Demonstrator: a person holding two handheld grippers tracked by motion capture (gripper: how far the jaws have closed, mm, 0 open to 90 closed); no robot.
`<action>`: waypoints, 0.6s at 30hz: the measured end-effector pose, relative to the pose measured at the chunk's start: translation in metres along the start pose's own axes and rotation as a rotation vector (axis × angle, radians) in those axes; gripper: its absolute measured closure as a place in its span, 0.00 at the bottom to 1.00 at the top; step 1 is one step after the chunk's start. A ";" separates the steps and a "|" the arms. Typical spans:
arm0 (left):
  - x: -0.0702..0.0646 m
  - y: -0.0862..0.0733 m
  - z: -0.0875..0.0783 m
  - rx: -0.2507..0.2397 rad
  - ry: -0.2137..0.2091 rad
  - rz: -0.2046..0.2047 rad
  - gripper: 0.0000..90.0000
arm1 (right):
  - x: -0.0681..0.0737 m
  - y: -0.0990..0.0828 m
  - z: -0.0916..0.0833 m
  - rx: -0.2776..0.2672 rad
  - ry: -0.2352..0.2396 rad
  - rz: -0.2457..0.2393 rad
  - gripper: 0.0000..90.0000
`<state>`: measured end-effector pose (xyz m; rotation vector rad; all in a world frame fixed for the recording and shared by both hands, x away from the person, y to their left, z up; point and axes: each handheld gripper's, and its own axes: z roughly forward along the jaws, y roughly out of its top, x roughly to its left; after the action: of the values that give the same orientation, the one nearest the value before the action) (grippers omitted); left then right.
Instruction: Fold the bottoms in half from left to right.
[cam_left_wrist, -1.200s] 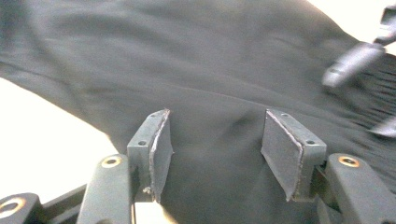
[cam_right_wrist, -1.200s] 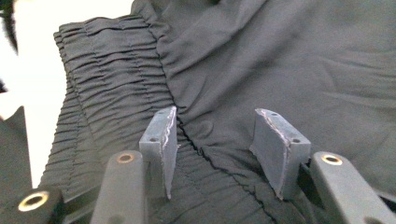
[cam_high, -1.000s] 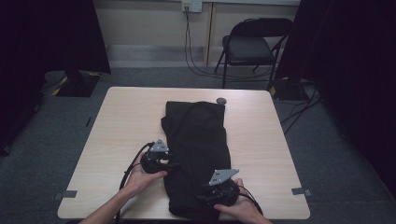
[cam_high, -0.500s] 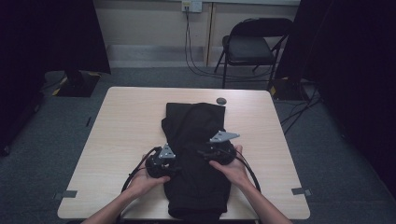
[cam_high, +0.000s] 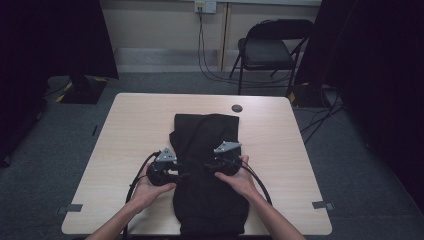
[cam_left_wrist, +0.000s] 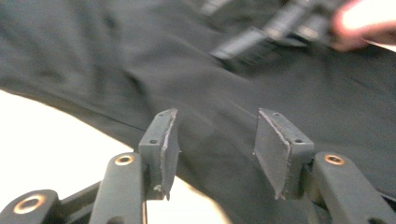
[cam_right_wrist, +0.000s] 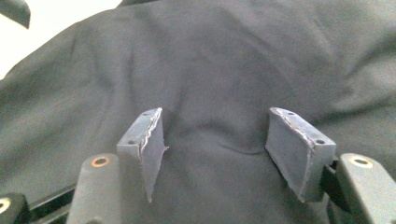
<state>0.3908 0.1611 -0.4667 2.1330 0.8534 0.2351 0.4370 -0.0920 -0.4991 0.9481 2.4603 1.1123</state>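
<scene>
A pale wood counter with rounded corners stands on grey carpet in a dim room; at twelve o'clock behind it a beige wall carries a socket with cables hanging down, a black folding chair sits at one o'clock, and dark curtains close off both sides. A small dark round disc lies on the counter near its far edge. A black garment lies lengthwise down the middle of the counter, from just short of the disc to the near edge at six o'clock; its cloth is matte, soft and creased, with folds bunched toward the far end. The left gripper rests at the garment's nine o'clock edge, held in the left hand, and its fingers stand apart over the hem where cloth meets bare counter, with nothing pinched between them; they have just opened a little. The right gripper hovers over the garment's middle, pointing toward nine o'clock, in the right hand; its fingers are spread wide just above the rumpled cloth, gripping nothing, having just been opening. Each finger is a flat dark grey rubbery pad on a black arm with a brass-coloured rivet, the pad edges worn and ragged. A grey three-cornered plate tops each gripper, and black cables loop back toward the person.
</scene>
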 end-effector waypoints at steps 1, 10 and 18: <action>0.001 0.000 0.000 0.002 0.000 -0.010 0.54 | 0.005 -0.003 -0.003 0.002 -0.001 -0.009 0.41; 0.007 0.006 -0.002 -0.030 0.034 -0.009 0.54 | 0.050 -0.029 -0.033 0.016 0.080 -0.067 0.41; 0.030 0.016 -0.002 -0.025 0.084 -0.012 0.49 | 0.071 -0.034 -0.052 0.071 0.181 -0.093 0.40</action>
<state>0.4205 0.1752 -0.4572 2.1069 0.9065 0.3301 0.3435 -0.0909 -0.4894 0.7736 2.6748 1.1310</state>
